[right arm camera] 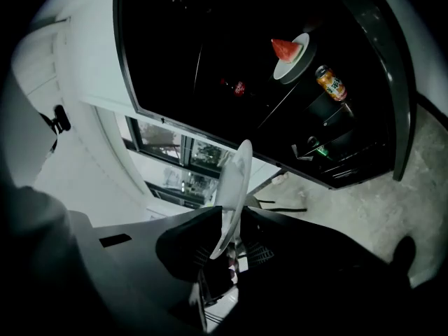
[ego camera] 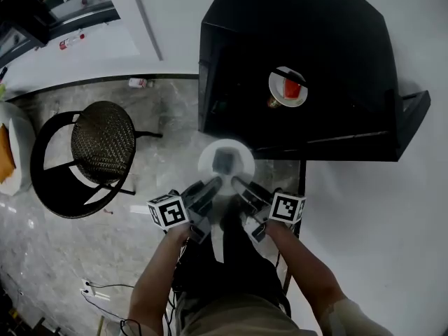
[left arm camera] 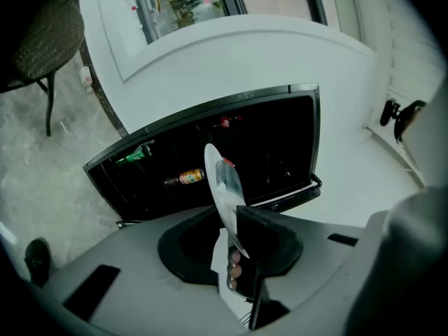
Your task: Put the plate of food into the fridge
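Observation:
A white plate (ego camera: 225, 161) with a dark piece of food on it hangs in front of the open black fridge (ego camera: 231, 47). My left gripper (ego camera: 212, 185) holds its near-left rim and my right gripper (ego camera: 239, 184) its near-right rim. In the left gripper view the plate (left arm camera: 218, 180) stands edge-on, and the left gripper (left arm camera: 234, 238) pinches its lower edge. The right gripper view shows the plate (right arm camera: 236, 180) edge-on too, with the right gripper (right arm camera: 227, 233) clamped on its rim. Inside the fridge sits another plate with a watermelon slice (ego camera: 288, 88), also seen as watermelon plate (right arm camera: 290, 51).
The fridge door (ego camera: 413, 114) stands open at the right. Inside the fridge are an orange-labelled bottle (left arm camera: 185, 178) and a green bottle (left arm camera: 133, 154). A round wicker chair (ego camera: 103, 142) stands on the marble floor to the left. A power strip with cable (ego camera: 87, 289) lies near my feet.

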Available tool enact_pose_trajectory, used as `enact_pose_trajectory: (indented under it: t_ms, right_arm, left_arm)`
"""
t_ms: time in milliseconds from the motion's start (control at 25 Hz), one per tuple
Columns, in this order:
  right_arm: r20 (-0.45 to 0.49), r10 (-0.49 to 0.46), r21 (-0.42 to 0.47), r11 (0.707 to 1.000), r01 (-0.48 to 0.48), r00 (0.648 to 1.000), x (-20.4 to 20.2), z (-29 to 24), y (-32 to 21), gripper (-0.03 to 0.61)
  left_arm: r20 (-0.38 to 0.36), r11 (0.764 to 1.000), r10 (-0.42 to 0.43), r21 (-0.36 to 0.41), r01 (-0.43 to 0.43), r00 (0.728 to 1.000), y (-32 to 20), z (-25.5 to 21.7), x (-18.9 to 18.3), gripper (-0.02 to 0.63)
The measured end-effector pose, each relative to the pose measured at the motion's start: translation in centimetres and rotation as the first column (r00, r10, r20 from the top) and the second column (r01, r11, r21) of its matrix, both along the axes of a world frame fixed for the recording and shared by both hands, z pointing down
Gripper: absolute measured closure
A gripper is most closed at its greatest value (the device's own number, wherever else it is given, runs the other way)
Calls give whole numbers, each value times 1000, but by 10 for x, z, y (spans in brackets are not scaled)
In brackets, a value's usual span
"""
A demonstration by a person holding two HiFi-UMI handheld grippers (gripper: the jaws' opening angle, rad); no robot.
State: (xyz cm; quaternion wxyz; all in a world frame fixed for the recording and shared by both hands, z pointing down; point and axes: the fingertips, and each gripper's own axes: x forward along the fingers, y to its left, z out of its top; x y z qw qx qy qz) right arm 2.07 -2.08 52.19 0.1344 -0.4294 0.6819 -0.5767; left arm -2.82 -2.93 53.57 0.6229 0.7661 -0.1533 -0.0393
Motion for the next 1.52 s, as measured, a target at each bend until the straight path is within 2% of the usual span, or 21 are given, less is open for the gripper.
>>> enact_pose_trajectory:
  t_ms: [120, 240, 400, 560, 720, 840, 920, 1040, 1320, 1520]
  right_arm:
    - [-114, -52, -40, 998, 48, 992, 3, 18, 0, 503]
    - [-187, -86, -77, 994, 73, 979, 6, 36, 4, 494]
    - [-223, -98, -123, 990, 72, 970, 9, 57, 4, 484]
    - [-293, -130, -148, 985, 90, 947, 13, 71, 5, 446]
    - [-370, -164, -174, 979, 106, 914, 20, 83, 11, 400]
    - [-365, -147, -174, 981, 88, 919, 26, 83, 10, 397]
    - [-360, -144, -168, 982, 87, 922, 29, 83, 9, 397]
    - [-411, -187, -173, 977, 125, 892, 36, 87, 11, 397]
    - [-461, -160, -145, 984, 103, 873, 63, 89, 20, 396]
    - [-508, -189, -178, 978, 112, 840, 69, 106, 26, 396]
  left_arm:
    - [2, 1000, -22, -20, 22, 1000, -4, 13, 2, 546]
    - [-15, 997, -46, -64, 45, 999, -5, 25, 6, 561]
    - [-17, 989, -79, -125, 76, 997, -9, 41, 7, 569]
    - [-28, 973, -124, -200, 116, 992, -8, 57, 7, 575]
    - [-57, 969, -140, -215, 124, 989, -10, 67, 11, 584]
    - [-94, 949, -172, -283, 140, 981, -8, 76, 15, 589]
    - [-124, 941, -194, -303, 149, 973, -8, 79, 18, 591]
    - [-145, 937, -201, -318, 147, 969, -8, 84, 25, 591]
    - [-107, 928, -221, -330, 175, 969, -10, 109, 28, 591]
    - [-112, 922, -240, -338, 191, 964, -13, 126, 32, 591]
